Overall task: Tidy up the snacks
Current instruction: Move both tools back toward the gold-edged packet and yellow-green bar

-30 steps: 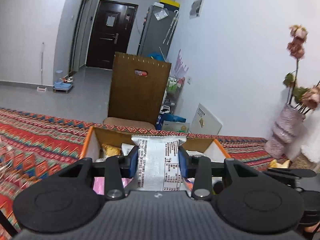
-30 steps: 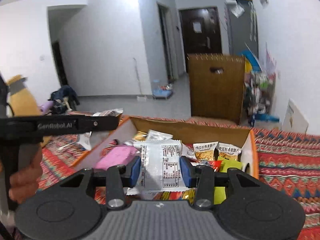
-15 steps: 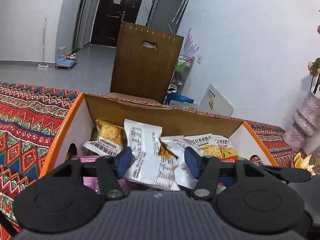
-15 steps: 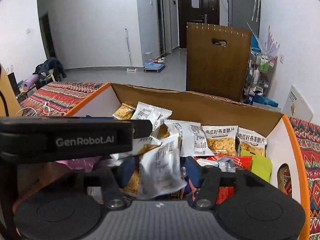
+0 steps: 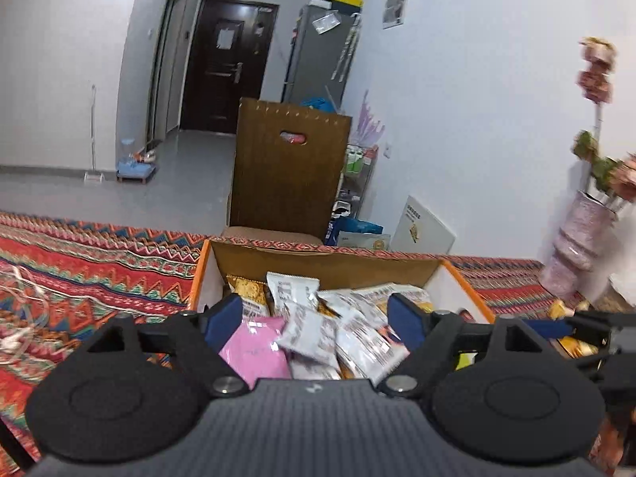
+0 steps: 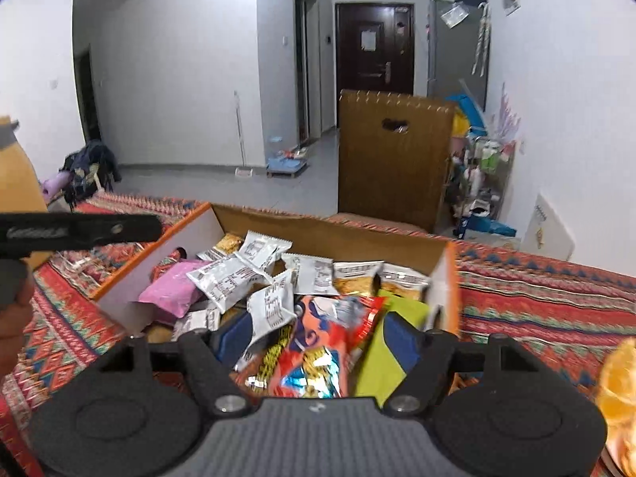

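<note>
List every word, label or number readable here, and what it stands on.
Nothing reads clearly.
White snack packets: print too small, blurred.
Left gripper, jaws just opening, gripping nothing: side lettering blurred.
Paper on door: blurred.
White board by wall: logo too small.

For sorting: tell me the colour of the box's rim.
Orange; the box rim shows best in the right wrist view.

The left gripper (image 5: 316, 324) fills the lower middle of its frame, pointing downward, its blue-padded jaws spread wide after just opening, nothing pressed between them. The right gripper (image 6: 320, 334) sits likewise at lower centre, jaws just parted and gripping nothing
</note>
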The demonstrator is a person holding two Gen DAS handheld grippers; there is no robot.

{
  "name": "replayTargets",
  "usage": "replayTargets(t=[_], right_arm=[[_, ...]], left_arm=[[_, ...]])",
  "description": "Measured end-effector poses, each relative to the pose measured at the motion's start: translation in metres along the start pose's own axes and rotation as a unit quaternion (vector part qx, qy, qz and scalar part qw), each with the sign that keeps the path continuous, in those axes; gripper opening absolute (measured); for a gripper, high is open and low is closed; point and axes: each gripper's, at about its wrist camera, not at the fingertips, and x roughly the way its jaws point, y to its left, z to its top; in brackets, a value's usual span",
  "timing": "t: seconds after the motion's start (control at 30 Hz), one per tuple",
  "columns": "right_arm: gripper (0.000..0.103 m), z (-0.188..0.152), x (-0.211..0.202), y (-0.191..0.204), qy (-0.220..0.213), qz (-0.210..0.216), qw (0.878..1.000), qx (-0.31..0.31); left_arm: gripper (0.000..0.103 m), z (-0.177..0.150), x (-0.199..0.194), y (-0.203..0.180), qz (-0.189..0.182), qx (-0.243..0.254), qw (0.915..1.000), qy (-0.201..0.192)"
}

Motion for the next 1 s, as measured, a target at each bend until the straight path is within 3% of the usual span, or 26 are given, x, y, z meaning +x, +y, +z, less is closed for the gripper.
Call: replayTargets(t=[0.2, 0.5, 0.73, 1.0], right_arm=[[0.076, -0.031, -0.089, -0.002, -0.039, -0.004, 0.999, 0.001], [0.088, -0.126, -0.2, 0.013, -0.064, -0.003, 0.998, 0.02], [0.09, -0.212, -0.248, 0.036, -0.039, -0.019, 0.998, 0.055], [0.092, -0.279, -0.27, 0.056, 0.003, -0.049, 0.994, 0.094]], left_arm=[[0.098, -0.026, -0.088, -0.036, -0.007, 0.049, 0.9986, -0.017], [0.103, -0.112, -0.201, -0.08, -0.017, 0.073, 0.9969, -0.021], [0.103, -0.179, -0.244, -0.092, -0.007, 0.028, 0.9995, 0.016], [0.103, -0.234, -0.256, -0.1, 0.022, 0.041, 0.9966, 0.068]])
